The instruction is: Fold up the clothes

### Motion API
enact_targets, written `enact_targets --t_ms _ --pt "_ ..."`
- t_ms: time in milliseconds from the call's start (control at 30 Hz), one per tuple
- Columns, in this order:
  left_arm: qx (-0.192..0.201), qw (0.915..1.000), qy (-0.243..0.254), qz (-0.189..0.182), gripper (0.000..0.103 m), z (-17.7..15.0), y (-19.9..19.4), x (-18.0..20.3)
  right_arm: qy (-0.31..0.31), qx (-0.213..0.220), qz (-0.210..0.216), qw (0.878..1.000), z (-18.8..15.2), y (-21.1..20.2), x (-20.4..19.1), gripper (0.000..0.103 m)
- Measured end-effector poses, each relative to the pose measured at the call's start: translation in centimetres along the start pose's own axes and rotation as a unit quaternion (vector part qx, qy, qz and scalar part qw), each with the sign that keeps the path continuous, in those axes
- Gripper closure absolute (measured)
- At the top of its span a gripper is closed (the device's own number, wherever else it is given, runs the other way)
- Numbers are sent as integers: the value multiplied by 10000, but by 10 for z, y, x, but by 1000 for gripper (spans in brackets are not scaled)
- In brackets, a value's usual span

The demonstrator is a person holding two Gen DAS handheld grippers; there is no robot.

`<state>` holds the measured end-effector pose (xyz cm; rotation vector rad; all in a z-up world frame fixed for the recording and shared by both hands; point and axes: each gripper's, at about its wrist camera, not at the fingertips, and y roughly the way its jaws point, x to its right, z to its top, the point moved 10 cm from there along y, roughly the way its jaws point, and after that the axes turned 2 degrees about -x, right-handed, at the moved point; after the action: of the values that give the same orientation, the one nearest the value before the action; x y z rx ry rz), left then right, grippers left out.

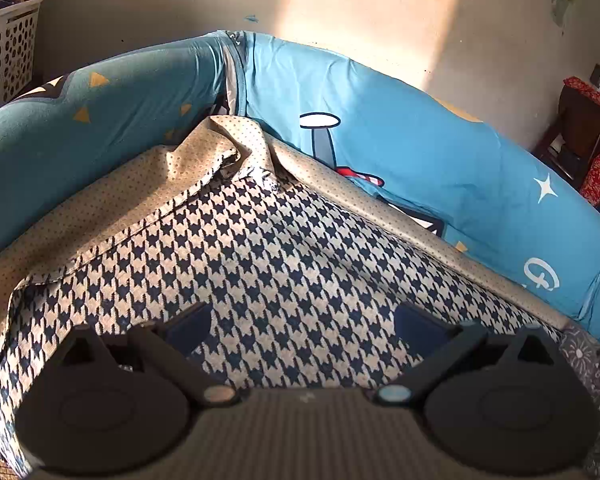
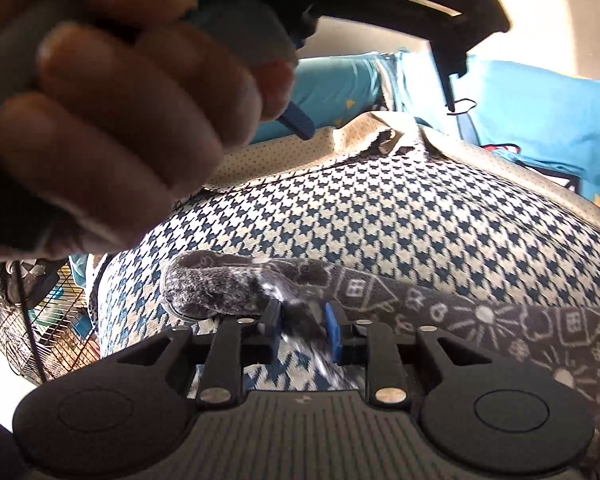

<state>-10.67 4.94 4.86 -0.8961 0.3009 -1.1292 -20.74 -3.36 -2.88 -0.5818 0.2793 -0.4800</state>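
so, step: lifting one end of the grey patterned garment (image 2: pixel 480 320) to fold it.
garment: draped across the near part of the houndstooth cover (image 1: pixel 284 264).
right tongs (image 2: pixel 302 322): clamped on a bunched fold near the garment's rolled end.
left tongs (image 1: pixel 302 326): apart, empty, over the houndstooth cover.
tip: carry the end slowly across the garment; use left tongs to pin the far part.

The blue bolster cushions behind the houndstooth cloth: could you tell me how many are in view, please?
2. The darker teal cushion lies at the back left; the brighter blue cartoon-print cushion runs along the back right. They meet at the corner; others may lie out of view.
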Motion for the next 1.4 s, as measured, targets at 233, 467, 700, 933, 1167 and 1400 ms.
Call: enact_targets --t_ms 233,467,700,933,1167,1400 --pt "-99 9991 391 -89 1 -11 3 36 206 -65 -387 9990 -18 -44 23 70" --pt "-261 9965 769 -217 1 -33 13 81 324 -61 -837 9959 -32 -93 52 64" --pt "-472 9924 1075 -372 1 -59 25 130 600 -52 -1229 9906 -48 -148 97 62" --pt "-614 9868 1439 -423 1 -84 35 175 892 26 -1572 9835 -62 -185 139 61" --pt "-701 9798 1820 -432 1 -109 40 210 1083 140 -1752 9785 -73 -210 168 61" --pt "-871 9725 2112 -446 1 -133 49 231 1495 274 -2274 9619 -84 -245 224 60"
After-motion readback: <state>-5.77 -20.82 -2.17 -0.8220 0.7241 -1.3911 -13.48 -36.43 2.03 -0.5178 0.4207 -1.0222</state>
